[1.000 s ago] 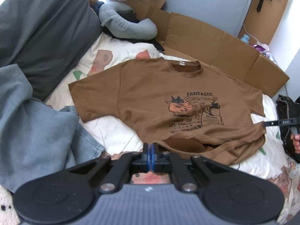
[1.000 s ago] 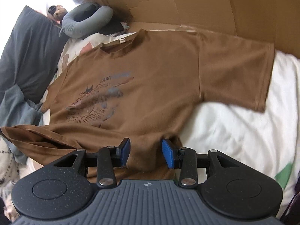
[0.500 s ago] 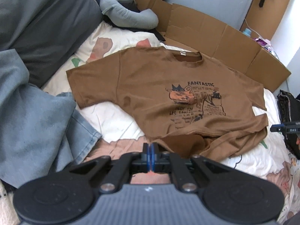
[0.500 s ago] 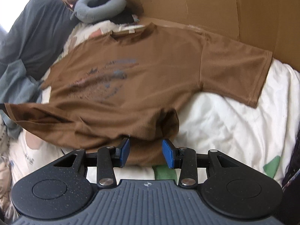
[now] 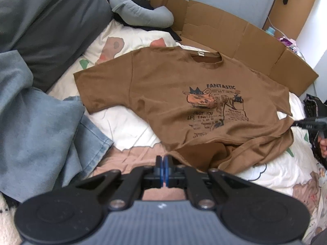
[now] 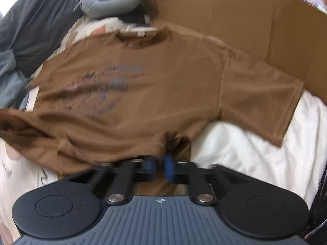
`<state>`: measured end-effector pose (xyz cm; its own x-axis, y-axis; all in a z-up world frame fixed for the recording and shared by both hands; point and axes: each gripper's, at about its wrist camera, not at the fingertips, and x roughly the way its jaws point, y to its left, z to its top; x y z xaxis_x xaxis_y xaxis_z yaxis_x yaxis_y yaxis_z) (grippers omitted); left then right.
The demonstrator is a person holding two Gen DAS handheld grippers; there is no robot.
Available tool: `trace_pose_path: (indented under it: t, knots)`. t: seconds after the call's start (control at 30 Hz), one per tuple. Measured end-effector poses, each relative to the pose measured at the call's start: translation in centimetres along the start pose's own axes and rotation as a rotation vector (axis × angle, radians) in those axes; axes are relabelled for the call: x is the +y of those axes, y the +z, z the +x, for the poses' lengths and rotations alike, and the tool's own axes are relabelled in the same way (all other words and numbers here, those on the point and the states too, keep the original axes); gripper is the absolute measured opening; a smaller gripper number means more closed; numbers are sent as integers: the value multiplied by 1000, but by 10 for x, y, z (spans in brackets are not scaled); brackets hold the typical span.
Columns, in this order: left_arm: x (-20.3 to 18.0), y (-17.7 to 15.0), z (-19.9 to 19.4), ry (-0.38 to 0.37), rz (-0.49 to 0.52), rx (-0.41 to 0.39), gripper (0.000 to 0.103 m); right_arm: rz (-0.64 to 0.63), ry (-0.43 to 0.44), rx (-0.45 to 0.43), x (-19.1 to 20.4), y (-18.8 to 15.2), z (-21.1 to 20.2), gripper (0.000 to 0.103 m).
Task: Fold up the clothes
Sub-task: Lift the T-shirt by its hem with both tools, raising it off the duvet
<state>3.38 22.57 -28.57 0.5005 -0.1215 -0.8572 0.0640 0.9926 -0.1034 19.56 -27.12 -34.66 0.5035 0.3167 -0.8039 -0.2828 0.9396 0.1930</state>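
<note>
Change: our right gripper (image 6: 159,164) has just closed its jaws from wide apart onto the hem of the brown T-shirt (image 5: 179,94).
Right grip: pads pinch the shirt's lower edge, blurred.
Left gripper (image 5: 163,168): we keep it fully closed on the hem's other corner.
Shirt: spread face-up on our white printed bedsheet (image 5: 126,126), beside the cardboard (image 5: 235,34).

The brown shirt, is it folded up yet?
Not yet. The brown shirt lies spread on the bed, both sleeves out and picture showing; only its bottom hem is bunched.
</note>
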Motion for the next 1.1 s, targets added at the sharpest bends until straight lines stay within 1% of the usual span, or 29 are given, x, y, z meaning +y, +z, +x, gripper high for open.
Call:
trace_pose_path:
  t: [0.13, 0.27, 0.37, 0.47, 0.57, 0.7, 0.8, 0.9, 1.0, 1.1]
  knots:
    - [1, 3, -1, 5, 14, -3, 2, 46, 24, -25, -9, 21, -13, 2]
    - [2, 5, -2, 14, 52, -2, 2, 106, 20, -31, -19, 40, -32, 2]
    - [4, 4, -3, 12, 81, 12, 2, 127, 11, -24, -24, 46, -51, 2]
    - [4, 1, -6, 21, 143, 31, 2, 114, -4, 2, -24, 44, -74, 2]
    - [3, -3, -11, 29, 223, 54, 2, 110, -9, 31, -23, 33, -98, 2]
    - [-3, -9, -22, 50, 367, 70, 2, 113, -9, 66, -21, 12, -129, 2]
    - [-8, -8, -33, 57, 449, 68, 2, 104, -14, 70, -16, 1, -150, 1]
    - [-9, -1, -44, 63, 496, 51, 2, 95, -17, 55, -12, 3, -168, 1]
    - [-12, 10, -56, 67, 531, 29, 2, 72, -24, 24, -7, 16, -183, 1]
    - [-14, 23, -68, 76, 567, 2, 2, 51, -26, -16, -2, 36, -197, 1]
